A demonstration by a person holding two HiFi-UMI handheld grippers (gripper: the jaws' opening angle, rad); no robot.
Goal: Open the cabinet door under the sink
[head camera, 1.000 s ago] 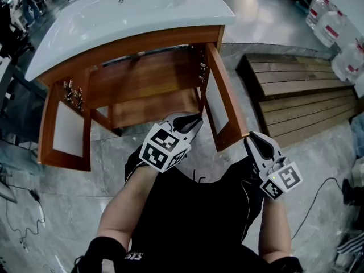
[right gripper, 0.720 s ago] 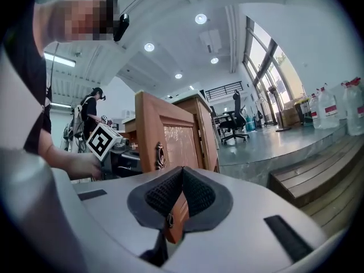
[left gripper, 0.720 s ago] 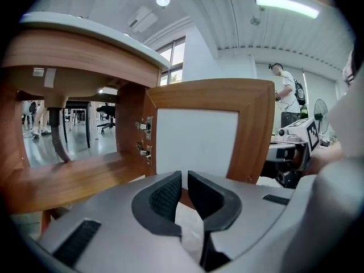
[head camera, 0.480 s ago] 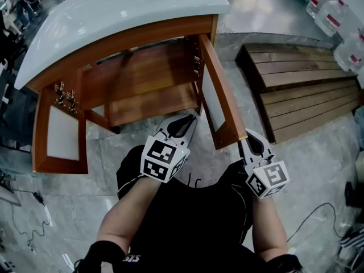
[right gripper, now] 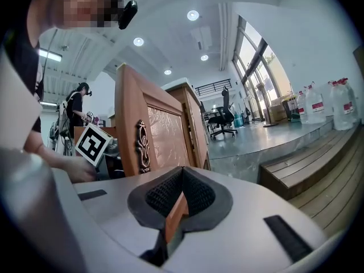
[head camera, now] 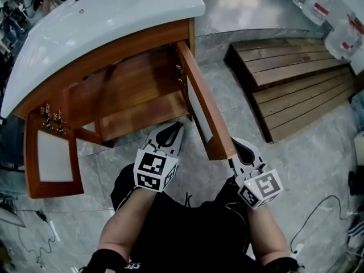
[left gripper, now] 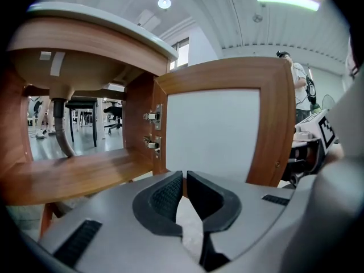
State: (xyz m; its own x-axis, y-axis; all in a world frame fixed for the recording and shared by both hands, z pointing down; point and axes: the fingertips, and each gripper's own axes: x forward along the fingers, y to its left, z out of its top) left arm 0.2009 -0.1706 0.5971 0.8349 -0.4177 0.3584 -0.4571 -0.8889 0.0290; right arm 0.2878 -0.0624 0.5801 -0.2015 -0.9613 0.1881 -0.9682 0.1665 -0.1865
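Note:
The wooden sink cabinet [head camera: 108,56] stands under a white countertop [head camera: 102,16], and both of its doors hang open. The right door [head camera: 199,104] swings out toward me; its white inner panel [left gripper: 213,132] faces the left gripper. My left gripper [head camera: 170,127] hovers before the open cabinet. Its jaws [left gripper: 184,174] are closing to a thin slit with nothing between them. My right gripper [head camera: 237,144] is shut just right of that door's free corner. The door's carved outer face [right gripper: 162,135] and ornate handle [right gripper: 141,145] show to its left.
The left door [head camera: 54,161] stands wide open, its hinges [head camera: 50,115] on the frame. A low shelf [head camera: 139,110] crosses the cabinet's inside. A wooden stepped platform [head camera: 290,78] lies to the right, with water bottles [head camera: 335,16] behind it. A cable [head camera: 318,209] runs over the floor.
Both grippers' jaws have drawn together from partly open. Both hands have sunk a little. In the head view the cabinet has slid left.

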